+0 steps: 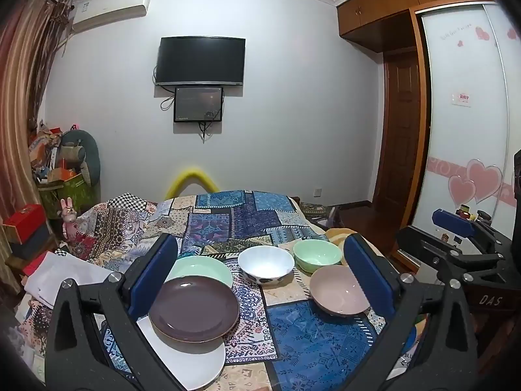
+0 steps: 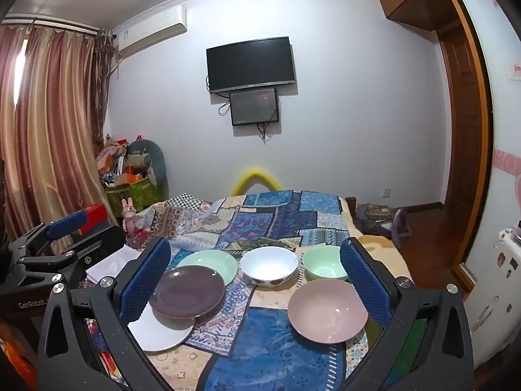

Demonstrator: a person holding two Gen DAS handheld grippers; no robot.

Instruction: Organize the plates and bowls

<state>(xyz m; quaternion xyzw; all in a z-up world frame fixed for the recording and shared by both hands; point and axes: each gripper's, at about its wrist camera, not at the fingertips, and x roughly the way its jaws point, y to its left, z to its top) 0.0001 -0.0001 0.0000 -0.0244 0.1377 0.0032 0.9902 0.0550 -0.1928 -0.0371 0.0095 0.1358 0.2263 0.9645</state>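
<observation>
On a patchwork cloth (image 1: 312, 335) (image 2: 270, 342) a brown plate (image 1: 195, 309) (image 2: 187, 291) overlaps a white plate (image 1: 189, 361) (image 2: 159, 332), with a green plate (image 1: 203, 267) (image 2: 213, 262) behind it. A white bowl (image 1: 265, 265) (image 2: 268, 265) stands in the middle, a green bowl (image 1: 317, 254) (image 2: 324, 262) to its right, and a pink bowl (image 1: 338, 290) (image 2: 327, 309) nearer. My left gripper (image 1: 260, 242) and my right gripper (image 2: 255, 246) both hover before the dishes, open wide and holding nothing.
The cloth covers a bed that runs back toward a wall with a television (image 1: 200, 60). Boxes and clutter (image 1: 58, 169) pile up at the left by the curtains (image 2: 49, 130). White fabric (image 1: 62, 277) lies left of the plates. A wardrobe door (image 1: 465, 114) stands at the right.
</observation>
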